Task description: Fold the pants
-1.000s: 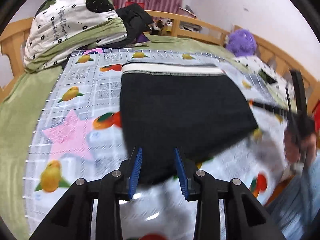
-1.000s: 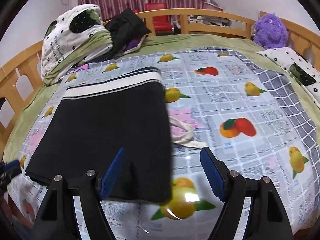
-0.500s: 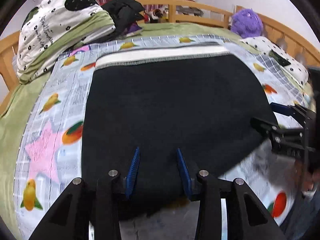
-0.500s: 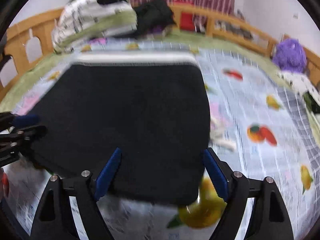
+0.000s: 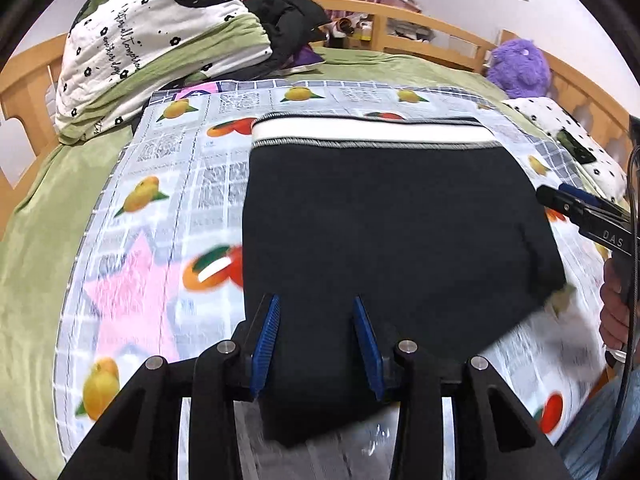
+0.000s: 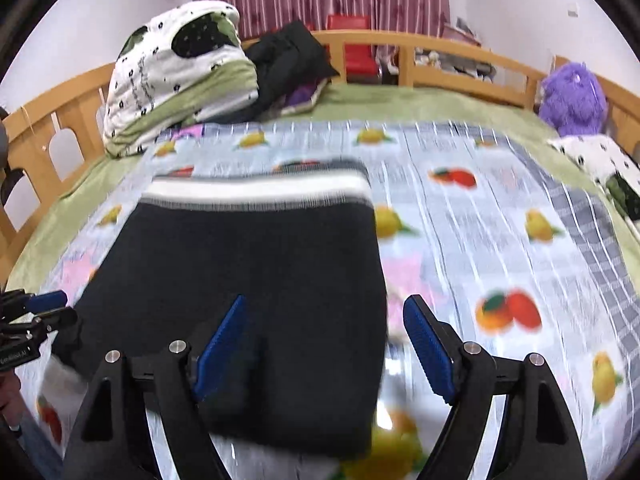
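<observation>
The black pants point(image 5: 384, 232) lie folded in a flat rectangle on the fruit-print sheet point(image 5: 172, 200), with the white waistband point(image 5: 372, 132) at the far end. My left gripper point(image 5: 316, 336) is open and empty above the near left corner of the pants. My right gripper point(image 6: 324, 344) is open wide and empty above the near right edge of the pants point(image 6: 256, 268). The right gripper's tip also shows at the right edge of the left wrist view point(image 5: 576, 208). The left gripper's tip shows at the left edge of the right wrist view point(image 6: 40, 312).
A rolled white and green quilt point(image 5: 152, 48) and black clothes point(image 5: 288, 20) lie at the head of the bed. A purple plush toy point(image 5: 520, 68) sits by the wooden rail point(image 6: 440, 52). A dotted pillow point(image 6: 600, 160) lies at the right.
Both grippers have drawn back a little from the pants and shifted sideways. The pants lie flat as before. Both stay open.
</observation>
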{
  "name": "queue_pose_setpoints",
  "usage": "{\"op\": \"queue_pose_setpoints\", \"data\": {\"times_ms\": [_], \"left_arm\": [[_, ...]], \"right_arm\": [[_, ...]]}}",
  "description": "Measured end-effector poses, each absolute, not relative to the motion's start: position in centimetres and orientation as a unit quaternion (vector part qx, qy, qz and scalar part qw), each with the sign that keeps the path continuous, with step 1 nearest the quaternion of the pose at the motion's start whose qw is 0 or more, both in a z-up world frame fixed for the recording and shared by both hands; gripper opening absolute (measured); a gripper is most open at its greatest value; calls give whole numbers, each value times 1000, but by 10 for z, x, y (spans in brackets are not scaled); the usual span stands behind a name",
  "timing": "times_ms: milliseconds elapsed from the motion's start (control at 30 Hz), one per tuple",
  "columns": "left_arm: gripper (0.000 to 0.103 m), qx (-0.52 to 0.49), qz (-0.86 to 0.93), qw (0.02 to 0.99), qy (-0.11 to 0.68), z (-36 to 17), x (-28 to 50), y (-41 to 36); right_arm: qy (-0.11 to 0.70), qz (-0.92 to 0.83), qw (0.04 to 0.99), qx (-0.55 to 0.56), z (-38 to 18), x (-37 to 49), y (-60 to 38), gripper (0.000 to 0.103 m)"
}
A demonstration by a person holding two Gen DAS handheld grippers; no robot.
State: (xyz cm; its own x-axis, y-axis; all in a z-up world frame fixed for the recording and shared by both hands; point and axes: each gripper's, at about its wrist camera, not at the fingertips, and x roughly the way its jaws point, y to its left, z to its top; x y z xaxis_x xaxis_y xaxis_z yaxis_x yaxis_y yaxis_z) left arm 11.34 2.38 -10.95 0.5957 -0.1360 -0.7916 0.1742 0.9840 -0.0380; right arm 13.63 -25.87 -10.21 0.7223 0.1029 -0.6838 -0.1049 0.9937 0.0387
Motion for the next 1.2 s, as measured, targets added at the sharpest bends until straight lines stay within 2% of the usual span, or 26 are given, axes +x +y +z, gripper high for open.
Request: {"op": "queue_pose_setpoints", "data": {"times_ms": [333, 500, 667, 900, 967, 1200], "left_arm": [[37, 18, -81, 898, 433, -97, 203, 2], [37, 8, -83, 903, 422, -105, 249, -13], [38, 66, -44, 901, 426, -132, 284, -29], [39, 20, -18, 910, 415, -126, 273, -2], [42, -4, -35, 900, 435, -129, 266, 9], [42, 5, -65, 877, 476, -142, 205, 23]], "right_arm": [[344, 49, 937, -21, -88, 229, -237, 80], [364, 41, 930, -2, -105, 264, -248, 63], [409, 46, 911, 39, -142, 290, -265, 61], [404, 47, 913, 32, -144, 290, -266, 62], [397, 45, 916, 37, -140, 286, -272, 66], [403, 25, 914, 52, -135, 232, -298, 66]]}}
